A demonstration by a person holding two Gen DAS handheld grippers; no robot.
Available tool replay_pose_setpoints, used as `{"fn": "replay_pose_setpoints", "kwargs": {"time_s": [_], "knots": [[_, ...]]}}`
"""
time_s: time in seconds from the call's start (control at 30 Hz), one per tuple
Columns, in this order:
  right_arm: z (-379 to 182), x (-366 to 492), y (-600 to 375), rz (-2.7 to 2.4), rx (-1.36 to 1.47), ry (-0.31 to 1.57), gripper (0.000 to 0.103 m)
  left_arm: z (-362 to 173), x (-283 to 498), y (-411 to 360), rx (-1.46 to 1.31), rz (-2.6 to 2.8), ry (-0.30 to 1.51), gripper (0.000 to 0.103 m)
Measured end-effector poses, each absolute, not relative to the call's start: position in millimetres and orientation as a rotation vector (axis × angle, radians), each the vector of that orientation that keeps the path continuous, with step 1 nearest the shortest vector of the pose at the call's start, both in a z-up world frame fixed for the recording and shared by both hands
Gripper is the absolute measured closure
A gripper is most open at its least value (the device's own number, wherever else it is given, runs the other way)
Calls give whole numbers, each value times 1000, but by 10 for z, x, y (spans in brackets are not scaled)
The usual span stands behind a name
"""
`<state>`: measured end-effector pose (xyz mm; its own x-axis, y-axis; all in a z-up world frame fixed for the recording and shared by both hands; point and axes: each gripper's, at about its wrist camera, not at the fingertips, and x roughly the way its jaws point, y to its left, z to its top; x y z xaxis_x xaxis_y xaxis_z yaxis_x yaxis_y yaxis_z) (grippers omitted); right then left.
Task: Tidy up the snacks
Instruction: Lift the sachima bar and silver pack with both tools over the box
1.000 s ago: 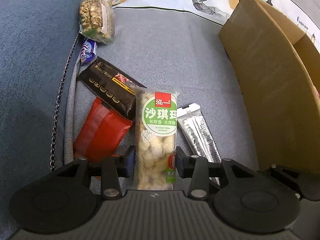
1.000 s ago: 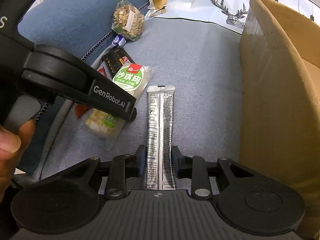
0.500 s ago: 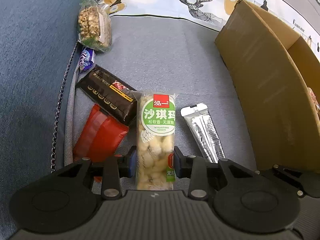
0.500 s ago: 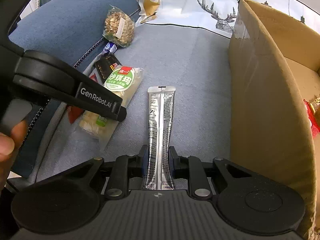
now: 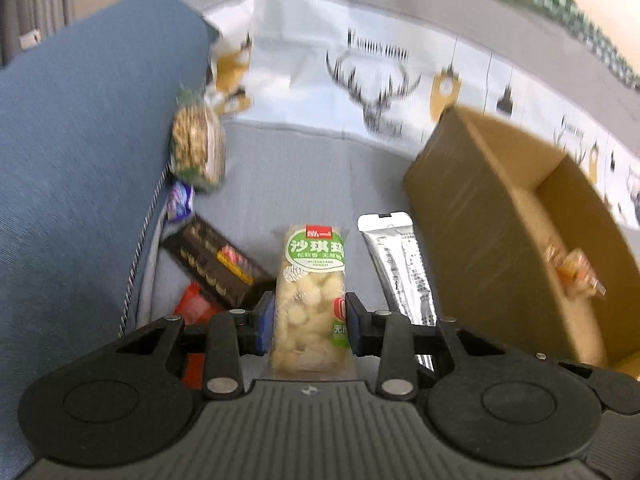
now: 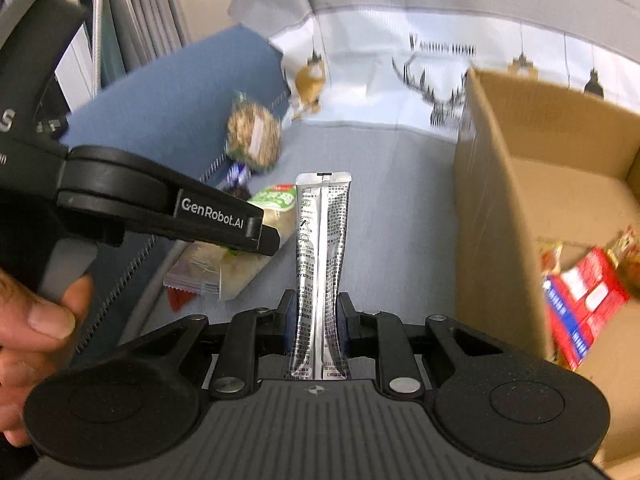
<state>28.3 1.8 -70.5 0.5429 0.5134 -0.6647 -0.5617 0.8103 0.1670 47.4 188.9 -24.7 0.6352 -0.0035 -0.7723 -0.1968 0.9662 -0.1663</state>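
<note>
My left gripper (image 5: 310,320) is shut on a clear pack of pale puffed pieces with a green label (image 5: 316,276), held off the grey sofa seat (image 5: 304,176). My right gripper (image 6: 316,312) is shut on a long silver sachet (image 6: 322,232) that stands up between its pads. In the left wrist view the silver sachet (image 5: 400,264) hangs just right of the green-label pack. In the right wrist view the left gripper (image 6: 256,236) comes in from the left with the green-label pack (image 6: 276,204). An open cardboard box (image 6: 492,220) stands right of both.
On the seat to the left lie a dark brown pack (image 5: 216,264), a red pack (image 5: 192,304), a small blue candy (image 5: 180,200) and a bag of grain clusters (image 5: 196,152). The box holds a red carton (image 6: 580,304) and small wrappers. A person's hand (image 6: 36,320) grips the left handle.
Both grippers closed on their packs and lifted them off the seat. The views have tilted up, so more of the deer-print cloth and the inside of the box shows.
</note>
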Motion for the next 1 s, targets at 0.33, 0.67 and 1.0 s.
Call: {"fn": "replay_pose_setpoints", "kwargs": {"time_s": [0.33, 0.67, 1.0], "knots": [[-198, 253, -338, 630, -43, 567, 81, 147, 281, 1771, -209, 164, 640, 64], [485, 651, -1305, 539, -21, 353, 81, 281, 348, 1439, -173, 77, 527, 64], [146, 1058, -2191, 340, 113, 461, 82, 312, 548, 874, -153, -47, 453, 64]]}}
